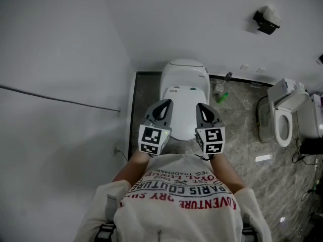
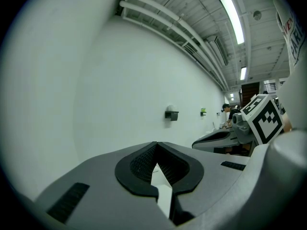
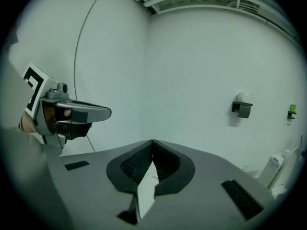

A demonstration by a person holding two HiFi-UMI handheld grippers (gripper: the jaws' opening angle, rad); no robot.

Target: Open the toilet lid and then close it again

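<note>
the toilet (image 1: 184, 73) stands in the corner, its back against the far wall (image 1: 176, 24) and a side wall just to its left in the head view. it is plain glossy white, with a rounded rear housing and a smooth lid (image 1: 184, 110) that lies flat and shut over the bowl. there is a small dark mark near the lid's back left corner and a small green spot beside it. the lid is an elongated oval. its long axis runs from the far wall straight toward us, hinge end at the wall and rounded front edge pointing at us. the left gripper (image 1: 165, 104) and the right gripper (image 1: 202, 107) are held side by side over the front half of the lid, one near each long edge, both aimed at the wall. we cannot tell whether either one touches the lid. in the left gripper view the left gripper (image 2: 156, 144) has its fingers (image 2: 139, 163) closed tip to tip with nothing between them, and only a white sliver shows through the hollow behind the tips. the right gripper (image 3: 152, 142) is the same in its own view, pressed together and empty. a second toilet (image 1: 285, 117) with its lid raised stands well off to the right on the grey veined floor (image 1: 242, 135). a dark holder (image 1: 266, 19) is fixed high on the far wall.
</note>
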